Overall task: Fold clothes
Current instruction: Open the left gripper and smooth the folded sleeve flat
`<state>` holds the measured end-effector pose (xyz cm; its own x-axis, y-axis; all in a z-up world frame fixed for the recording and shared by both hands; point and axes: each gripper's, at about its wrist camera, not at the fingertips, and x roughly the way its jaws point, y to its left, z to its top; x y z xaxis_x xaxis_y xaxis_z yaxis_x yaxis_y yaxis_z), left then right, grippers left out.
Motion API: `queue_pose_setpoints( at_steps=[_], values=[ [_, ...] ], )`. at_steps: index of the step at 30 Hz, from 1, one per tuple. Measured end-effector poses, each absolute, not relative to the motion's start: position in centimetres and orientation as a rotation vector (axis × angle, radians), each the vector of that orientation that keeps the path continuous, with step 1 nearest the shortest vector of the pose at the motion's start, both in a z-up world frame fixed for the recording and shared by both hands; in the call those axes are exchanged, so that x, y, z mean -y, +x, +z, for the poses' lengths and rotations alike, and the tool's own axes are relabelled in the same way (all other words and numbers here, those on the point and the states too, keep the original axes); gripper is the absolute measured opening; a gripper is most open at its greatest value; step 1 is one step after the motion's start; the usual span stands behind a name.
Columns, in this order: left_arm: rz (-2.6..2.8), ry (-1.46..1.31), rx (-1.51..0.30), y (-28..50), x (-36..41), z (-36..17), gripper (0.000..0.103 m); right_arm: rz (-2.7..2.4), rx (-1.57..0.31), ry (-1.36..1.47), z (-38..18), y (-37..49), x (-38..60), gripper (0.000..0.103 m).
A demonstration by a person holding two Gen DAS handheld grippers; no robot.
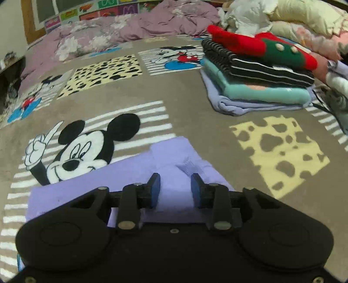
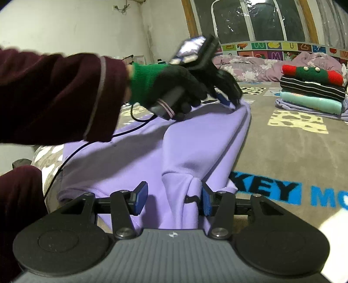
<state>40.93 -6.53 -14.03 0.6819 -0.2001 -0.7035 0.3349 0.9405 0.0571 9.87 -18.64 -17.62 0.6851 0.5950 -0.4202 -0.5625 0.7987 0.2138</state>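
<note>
A lavender garment (image 1: 121, 176) lies spread on the Mickey Mouse blanket (image 1: 195, 108). It also shows in the right wrist view (image 2: 195, 141), partly folded over itself. My left gripper (image 1: 175, 187) is open just above the garment's far edge, with cloth between and below the blue pads (image 1: 155, 189). In the right wrist view the left gripper (image 2: 230, 101) sits at the garment's far corner, held by a gloved hand (image 2: 174, 87). My right gripper (image 2: 173, 198) is open, with a raised fold of the garment between its fingers at the near corner.
A stack of folded clothes (image 1: 258, 71) sits at the right on the blanket; it also shows in the right wrist view (image 2: 313, 93). Crumpled purple bedding (image 1: 130, 30) and a heap of loose laundry (image 1: 304, 19) lie behind. A cable (image 2: 71, 152) trails across the garment.
</note>
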Motion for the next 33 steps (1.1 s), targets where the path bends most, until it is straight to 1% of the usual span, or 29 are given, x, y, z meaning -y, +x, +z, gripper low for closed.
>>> queue_pose_setpoints(
  at_steps=[3, 4, 7, 9, 12, 15, 17, 19, 23, 27, 29, 31, 33],
  values=[
    [-0.302, 0.18, -0.771, 41.0, 6.3, -13.5, 0.035, 0.65, -0.499, 0.07, -17.6, 9.9, 18.6, 0.052],
    [-0.299, 0.164, -0.746, 40.6, 6.1, -12.8, 0.033, 0.65, -0.5, 0.07, -17.7, 9.9, 18.6, 0.052],
    [-0.326, 0.119, -0.666, 39.3, 5.9, -11.0, 0.033, 0.647, -0.5, 0.065, -17.7, 9.8, 18.6, 0.052],
    [-0.347, 0.125, -0.633, 39.0, 7.0, -10.8, 0.033, 0.644, -0.498, 0.061, -17.7, 9.8, 18.5, 0.051],
    [-0.317, 0.242, -0.729, 40.5, 8.8, -13.2, 0.032, 0.644, -0.499, 0.062, -17.7, 9.8, 18.5, 0.052],
    [-0.317, 0.22, -0.747, 41.2, 8.9, -13.9, 0.033, 0.647, -0.499, 0.059, -17.8, 9.8, 18.5, 0.052],
    [-0.327, 0.155, -0.732, 40.7, 8.2, -12.3, 0.032, 0.648, -0.497, 0.056, -17.8, 9.8, 18.5, 0.052],
    [-0.339, 0.032, -0.688, 39.5, 6.2, -10.5, 0.032, 0.649, -0.494, 0.052, -17.8, 9.7, 18.5, 0.052],
    [-0.295, -0.122, -0.604, 34.7, 1.4, -8.0, 0.032, 0.643, -0.47, 0.049, -17.3, 9.2, 18.6, 0.051],
    [-0.244, -0.203, -0.568, 28.7, -2.7, -7.4, 0.033, 0.616, -0.425, 0.04, -16.4, 8.2, 19.0, 0.051],
    [-0.218, -0.231, -0.548, 25.5, -4.6, -7.5, 0.047, 0.602, -0.403, 0.032, -16.0, 7.6, 19.1, 0.051],
    [-0.18, -0.295, -0.541, 22.3, -6.7, -8.0, 0.054, 0.584, -0.384, 0.011, -15.7, 6.9, 19.1, 0.051],
    [-0.154, -0.375, -0.532, 19.5, -8.6, -8.7, 0.056, 0.576, -0.362, -0.025, -15.6, 6.5, 18.7, 0.051]
  ],
)
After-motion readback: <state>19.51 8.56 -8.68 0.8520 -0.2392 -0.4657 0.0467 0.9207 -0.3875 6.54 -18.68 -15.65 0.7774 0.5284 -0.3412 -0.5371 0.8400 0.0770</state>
